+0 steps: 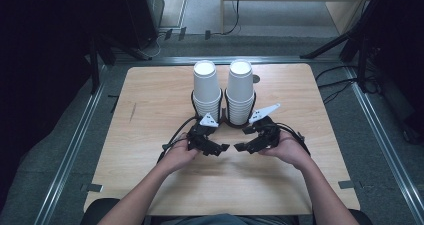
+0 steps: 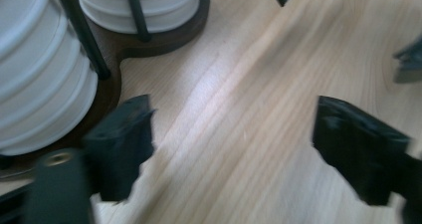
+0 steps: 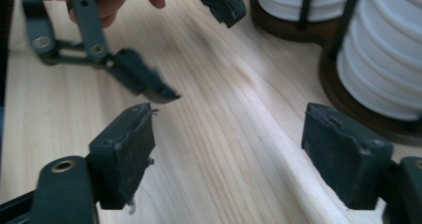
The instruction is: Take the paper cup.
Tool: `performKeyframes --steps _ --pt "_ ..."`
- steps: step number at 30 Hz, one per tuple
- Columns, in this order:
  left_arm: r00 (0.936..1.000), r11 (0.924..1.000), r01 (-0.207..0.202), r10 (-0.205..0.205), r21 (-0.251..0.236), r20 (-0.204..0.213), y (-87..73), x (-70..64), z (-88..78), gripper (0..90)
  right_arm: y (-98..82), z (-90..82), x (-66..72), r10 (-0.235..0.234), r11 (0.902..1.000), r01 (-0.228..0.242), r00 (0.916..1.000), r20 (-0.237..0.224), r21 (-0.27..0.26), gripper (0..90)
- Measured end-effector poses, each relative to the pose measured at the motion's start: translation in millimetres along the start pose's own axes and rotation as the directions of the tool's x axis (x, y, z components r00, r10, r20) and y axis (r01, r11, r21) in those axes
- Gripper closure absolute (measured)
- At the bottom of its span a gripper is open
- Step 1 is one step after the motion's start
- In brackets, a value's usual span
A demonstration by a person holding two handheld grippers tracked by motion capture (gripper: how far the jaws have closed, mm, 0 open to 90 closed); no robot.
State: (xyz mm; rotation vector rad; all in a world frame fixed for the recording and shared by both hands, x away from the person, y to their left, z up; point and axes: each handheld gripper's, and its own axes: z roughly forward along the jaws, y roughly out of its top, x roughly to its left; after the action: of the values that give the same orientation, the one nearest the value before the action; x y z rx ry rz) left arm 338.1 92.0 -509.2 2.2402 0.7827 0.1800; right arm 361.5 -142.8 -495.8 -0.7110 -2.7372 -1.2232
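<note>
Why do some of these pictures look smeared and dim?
High view: sharp, table lit, surroundings dark. Left gripper view: motion blur smears the cups and the tongs. Right gripper view: crisper, though the other tongs look blurred.

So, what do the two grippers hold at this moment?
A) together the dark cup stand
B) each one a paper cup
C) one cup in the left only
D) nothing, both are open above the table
D: the left gripper and the right gripper have their jaws spread over bare table, near the cup stacks in their stand.
</note>
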Motion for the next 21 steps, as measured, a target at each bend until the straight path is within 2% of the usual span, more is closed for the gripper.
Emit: performKeyframes --steps 1,2,3,5,6,7,8,10,11,13,16,18,21 --pt "0.9999 0.9999 0.016 -0.016 0.0 -0.005 1.4 0.1 -0.8 13.2 2.7 -0.8 0.3 0.001 0.9999 -0.001 1.0 -0.007 -0.013 26.4" --pt "0.9993 0.9993 0.036 -0.036 0.005 0.006 2.7 0.9 -1.7 13.2 2.7 -0.8 0.3 0.001 0.9999 -0.001 1.0 -0.007 -0.013 26.4" --pt "0.999 0.9995 0.03 -0.03 0.011 0.033 3.3 2.8 -3.8 13.2 4.6 -3.0 -0.9 0.018 0.9991 -0.018 0.9998 -0.007 -0.038 26.2" --pt "0.9967 0.9998 0.017 -0.018 0.008 0.079 3.2 5.5 -6.8 13.3 4.7 -4.8 -3.9 0.036 0.9971 -0.037 0.9993 -0.011 -0.067 20.1" --pt "0.9967 0.9998 0.017 -0.018 0.008 0.079 3.2 5.5 -6.8 16.4 4.7 -4.8 -3.9 0.036 0.9971 -0.037 0.9993 -0.011 -0.067 20.1" --pt "0.9975 0.9998 0.018 -0.018 0.004 0.068 4.3 5.7 -8.3 16.4 4.2 -5.4 -4.7 0.058 0.9955 -0.058 0.9983 -0.004 -0.075 18.7" --pt "0.9981 0.9999 0.016 -0.016 0.0 0.06 5.3 6.3 -10.1 30.5 3.1 -5.9 -6.3 0.068 0.9953 -0.068 0.9976 -0.008 -0.069 18.9" --pt "0.9971 0.9992 0.026 -0.024 -0.029 0.072 7.5 8.1 -13.6 34.1 2.2 -6.5 -5.8 0.056 0.9964 -0.057 0.9982 -0.024 -0.063 18.9" --pt "0.9956 0.9986 0.039 -0.036 -0.036 0.087 9.7 10.3 -15.6 37.2 1.5 -7.1 -3.5 0.028 0.9985 -0.03 0.9993 -0.026 -0.046 23.3" --pt "0.995 0.9988 0.04 -0.037 -0.03 0.093 10.7 11.3 -15.6 40.4 1.0 -6.5 -1.9 0.02 0.9992 -0.021 0.9997 -0.015 -0.033 24.9" --pt "0.9947 0.9995 0.029 -0.027 -0.011 0.099 11.0 11.5 -14.5 44.7 0.5 -5.8 -2.1 0.029 0.9994 -0.029 0.9995 -0.013 -0.019 28.1" --pt "0.9952 0.9999 0.013 -0.013 0.007 0.097 11.9 10.2 -13.0 46.9 -0.1 -6.7 -3.5 0.033 0.9994 -0.033 0.9988 -0.036 -0.005 38.9" --pt "0.995 0.9999 0.01 -0.011 0.008 0.099 12.5 9.0 -13.3 47.4 -0.1 -8.9 -4.9 0.034 0.9992 -0.034 0.9994 -0.007 -0.02 41.5"
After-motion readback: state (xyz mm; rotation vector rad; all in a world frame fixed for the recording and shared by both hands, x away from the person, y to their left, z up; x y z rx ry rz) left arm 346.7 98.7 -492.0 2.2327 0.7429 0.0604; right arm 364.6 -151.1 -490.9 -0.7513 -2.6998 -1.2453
